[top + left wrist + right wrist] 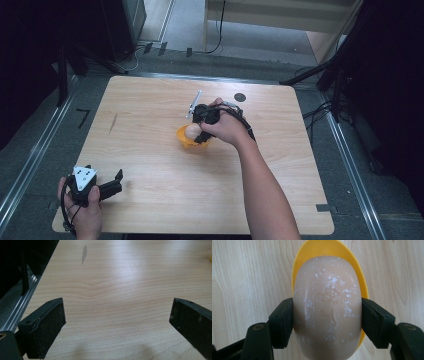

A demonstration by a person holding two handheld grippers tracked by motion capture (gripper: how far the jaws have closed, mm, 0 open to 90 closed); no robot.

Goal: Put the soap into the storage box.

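My right gripper (pixel 327 322) clamps a smooth, beige, egg-shaped object (pixel 327 307), its surface dusted with white specks and faintly stamped with a raised mark. My two black pads (pixel 283 322) press flat against its opposite sides, at its widest part, so the jaws are closed on it and nothing more.

Directly beneath the egg sits a small round orange-yellow plastic bowl (pixel 329 248); looking down my jaws I see its rim curving out past the far end of the egg and along both flanks. I cannot tell whether the egg touches the bowl's floor or hangs just above it.

From the high view, the right gripper (pixel 199 131) is held from above by a hand (pixel 227 127), pointing down near the middle of the light wooden table (pixel 165 200). The egg (pixel 193 131) shows as a pale dome inside the bowl (pixel 186 142). A small dark round spot (pixel 240 97) lies on the tabletop near the far edge, well apart from the bowl.

My left gripper (pixel 117 322) rests low at the near left corner of the table, held in the other hand (pixel 85 210). Its jaws stand wide apart with only bare wood grain between them, gripping nothing. It is well apart from the bowl and the egg.
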